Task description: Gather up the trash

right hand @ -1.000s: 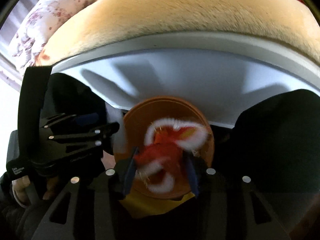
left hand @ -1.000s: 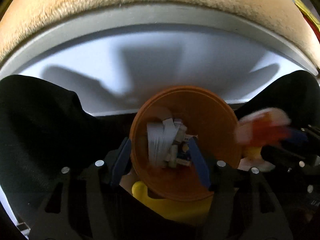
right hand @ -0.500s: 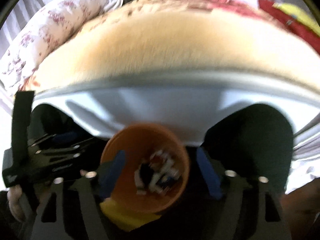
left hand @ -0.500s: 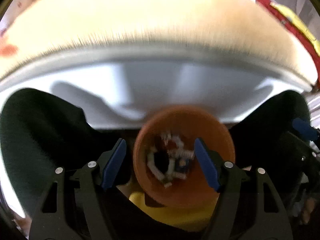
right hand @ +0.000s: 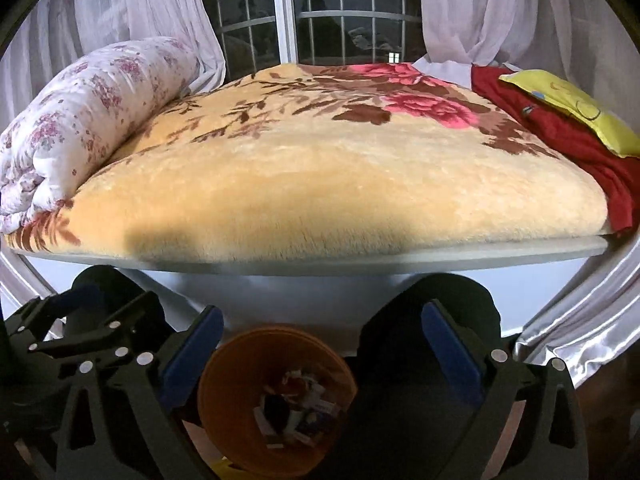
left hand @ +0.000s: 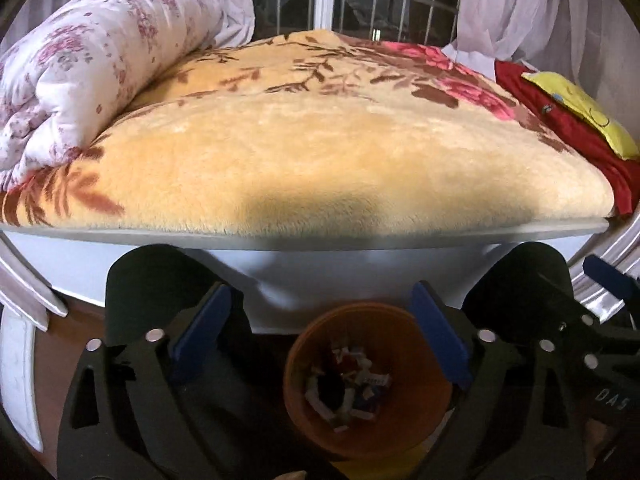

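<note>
Both grippers rose, jaws opening, above orange bin [left hand: 368, 384].

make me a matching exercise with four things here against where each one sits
Things:
1. orange bin
2. rolled floral quilt
3. yellow pillow
4. trash scraps

Places:
a. bed's left edge
b. inside the bin
c. on the floor at the foot of the bed
d. on the red cloth, bed's right side

Pairs: 1-c, 2-a, 3-d, 4-b

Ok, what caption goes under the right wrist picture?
Open right gripper above an orange bin of trash, beside a blanket-covered bed.
</note>
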